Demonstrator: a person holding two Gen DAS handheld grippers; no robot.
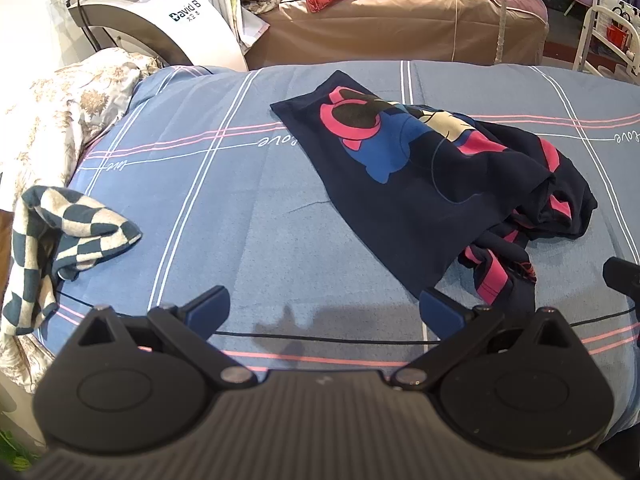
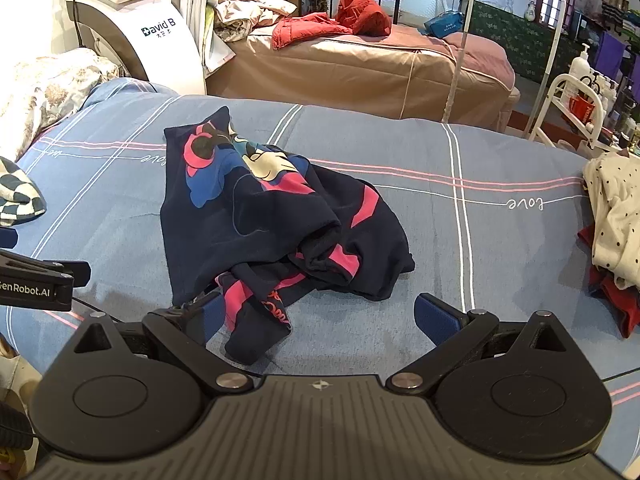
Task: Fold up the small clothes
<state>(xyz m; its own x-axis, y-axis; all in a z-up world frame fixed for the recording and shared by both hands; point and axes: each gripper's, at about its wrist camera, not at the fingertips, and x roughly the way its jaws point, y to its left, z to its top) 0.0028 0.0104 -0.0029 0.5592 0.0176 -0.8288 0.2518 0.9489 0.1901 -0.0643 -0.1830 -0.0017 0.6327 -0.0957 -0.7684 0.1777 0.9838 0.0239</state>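
The navy top (image 2: 256,216) lay crumpled mid-bed on the blue sheet (image 2: 500,264), one half spread flat and the other bunched with a sleeve trailing toward the near edge, likely set there for room to spread it. Both tools gaped, grasping nothing: the left gripper (image 1: 324,312) hovered at the top's near-left corner and the right gripper (image 2: 320,316) stood over the trailing sleeve, seemingly placed to pinch the two and pull the top flat. No containers showed; a checkered cloth (image 1: 52,236) and a dotted pile (image 2: 612,216) lay loose at opposite edges.
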